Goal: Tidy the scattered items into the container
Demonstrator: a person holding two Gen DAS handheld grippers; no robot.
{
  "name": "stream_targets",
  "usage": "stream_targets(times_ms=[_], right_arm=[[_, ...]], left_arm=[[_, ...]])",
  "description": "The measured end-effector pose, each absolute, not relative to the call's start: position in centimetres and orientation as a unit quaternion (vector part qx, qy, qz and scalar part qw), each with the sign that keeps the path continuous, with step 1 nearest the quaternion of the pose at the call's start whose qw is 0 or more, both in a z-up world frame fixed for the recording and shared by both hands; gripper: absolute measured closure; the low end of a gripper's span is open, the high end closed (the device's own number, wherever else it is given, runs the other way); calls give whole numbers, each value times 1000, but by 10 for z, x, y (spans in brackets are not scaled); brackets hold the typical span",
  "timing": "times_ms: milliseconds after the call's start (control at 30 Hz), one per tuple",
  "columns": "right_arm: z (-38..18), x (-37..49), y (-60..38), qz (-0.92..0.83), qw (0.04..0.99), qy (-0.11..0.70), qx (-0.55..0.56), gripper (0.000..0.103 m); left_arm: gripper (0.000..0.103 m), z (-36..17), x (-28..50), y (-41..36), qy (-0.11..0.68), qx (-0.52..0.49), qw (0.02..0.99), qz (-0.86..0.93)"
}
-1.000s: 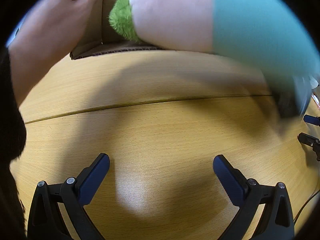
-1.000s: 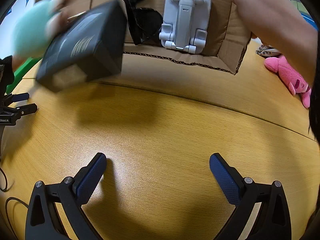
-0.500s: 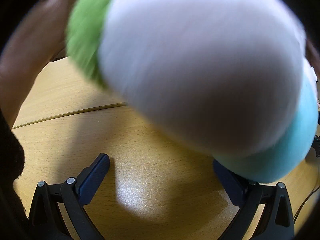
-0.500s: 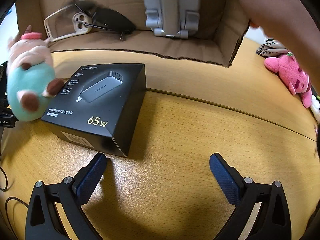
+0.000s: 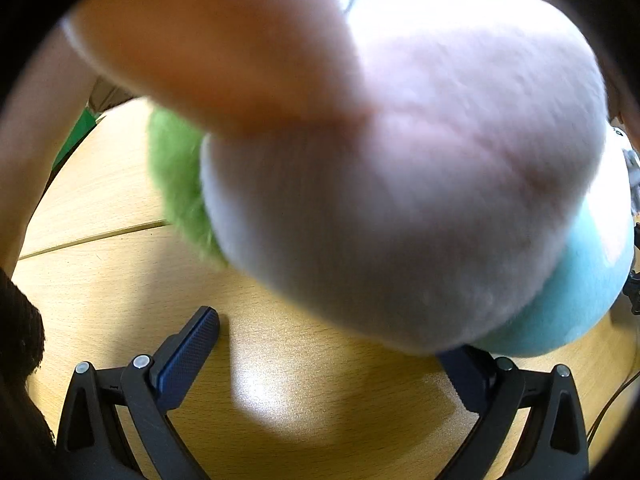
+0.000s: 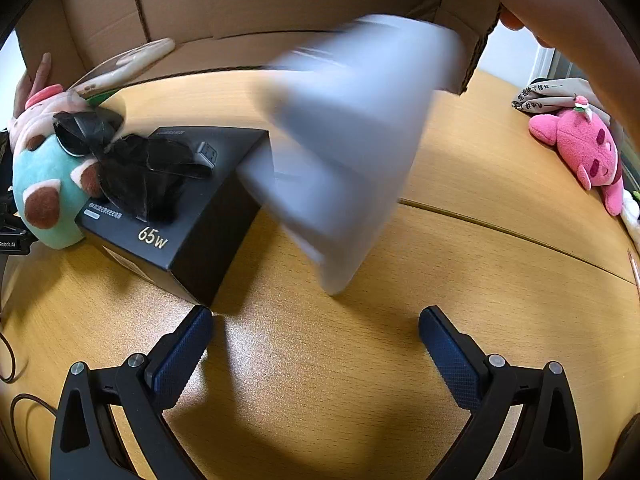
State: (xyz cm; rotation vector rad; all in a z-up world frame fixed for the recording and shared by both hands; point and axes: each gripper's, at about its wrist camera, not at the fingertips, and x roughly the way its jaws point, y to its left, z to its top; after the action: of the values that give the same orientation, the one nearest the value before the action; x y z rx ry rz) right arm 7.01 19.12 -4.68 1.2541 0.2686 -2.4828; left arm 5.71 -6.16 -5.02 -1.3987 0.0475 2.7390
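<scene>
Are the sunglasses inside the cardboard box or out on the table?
Out. The sunglasses lie on top of the black box on the table, in front of the cardboard box.

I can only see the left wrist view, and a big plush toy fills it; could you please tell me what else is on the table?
Observer: A black 65W charger box lies on the table, with the plush toy at its left end.
Operator: Is anything on the box?
Observer: Dark sunglasses, somewhat blurred, sit on top of it.
Operator: And the right gripper?
Observer: The right gripper is open and empty, its left fingertip beside the box's near corner.
</scene>
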Motion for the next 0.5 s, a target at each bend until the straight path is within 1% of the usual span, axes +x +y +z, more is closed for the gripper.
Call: stream_targets(times_ms=[500], right_arm=[[-47,72,191,-875,170,93,443,0]], left_arm=[[0,-49,61,-66,15,-455,33,890]])
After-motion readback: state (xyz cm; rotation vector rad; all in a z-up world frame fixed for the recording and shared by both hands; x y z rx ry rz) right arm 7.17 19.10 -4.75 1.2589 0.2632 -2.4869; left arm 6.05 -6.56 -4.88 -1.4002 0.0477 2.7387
